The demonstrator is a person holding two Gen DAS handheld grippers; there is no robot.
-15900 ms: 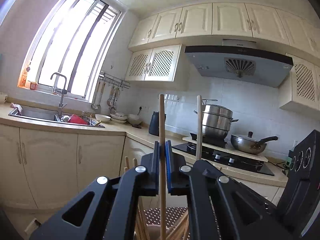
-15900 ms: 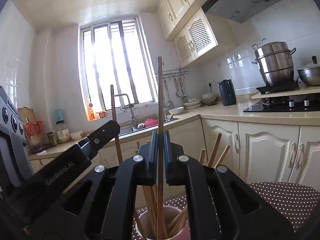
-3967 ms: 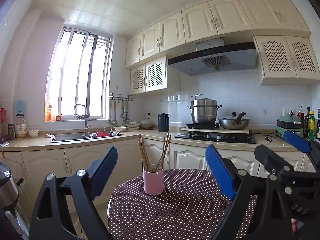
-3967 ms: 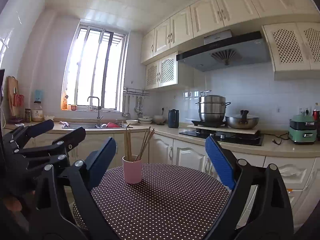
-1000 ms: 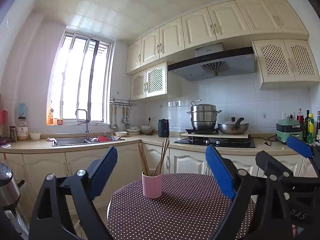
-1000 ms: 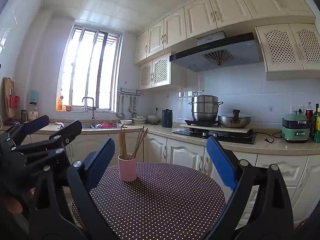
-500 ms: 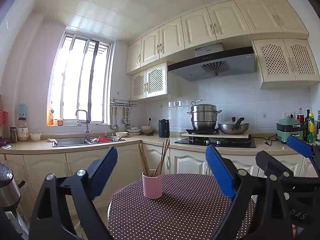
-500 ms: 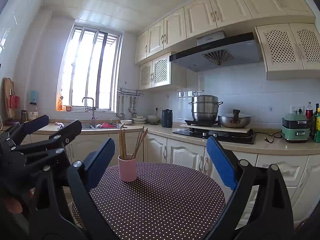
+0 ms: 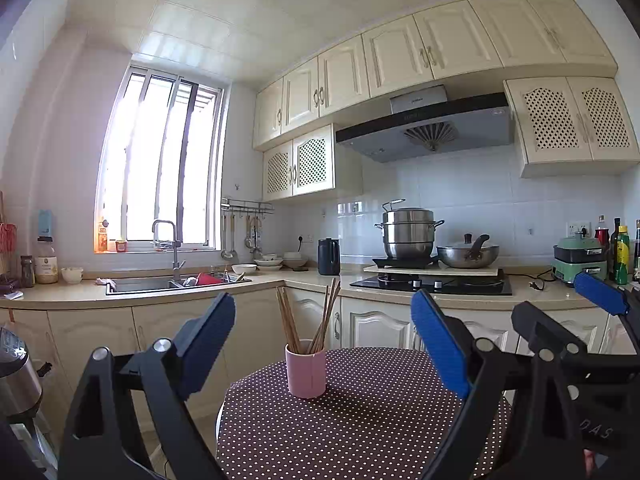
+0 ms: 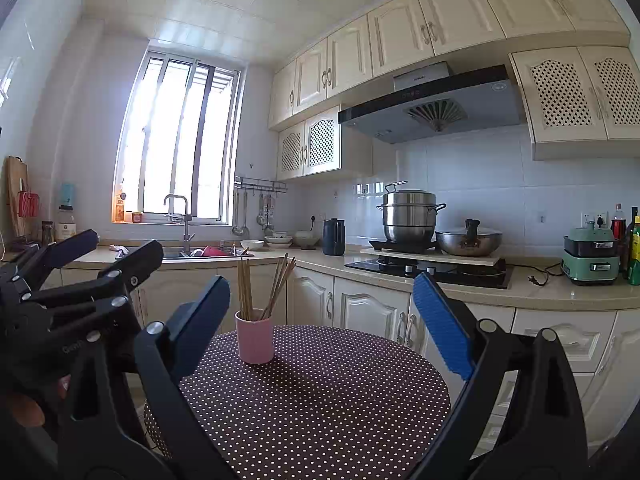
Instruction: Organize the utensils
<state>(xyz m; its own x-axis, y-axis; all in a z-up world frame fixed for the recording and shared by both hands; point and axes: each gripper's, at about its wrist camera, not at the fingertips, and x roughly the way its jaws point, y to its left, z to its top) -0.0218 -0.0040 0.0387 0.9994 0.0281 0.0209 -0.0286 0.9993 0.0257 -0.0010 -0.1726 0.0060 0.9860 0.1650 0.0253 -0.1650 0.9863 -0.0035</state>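
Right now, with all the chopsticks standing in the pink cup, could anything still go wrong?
Maybe. The pink cup is narrow and the chopsticks stick up well above its rim and lean outward, so a bump could tip it. It also stands near the far-left edge of the dotted table, so a knock might send it off. Both the left gripper and right gripper are open and empty, so neither is steadying it.
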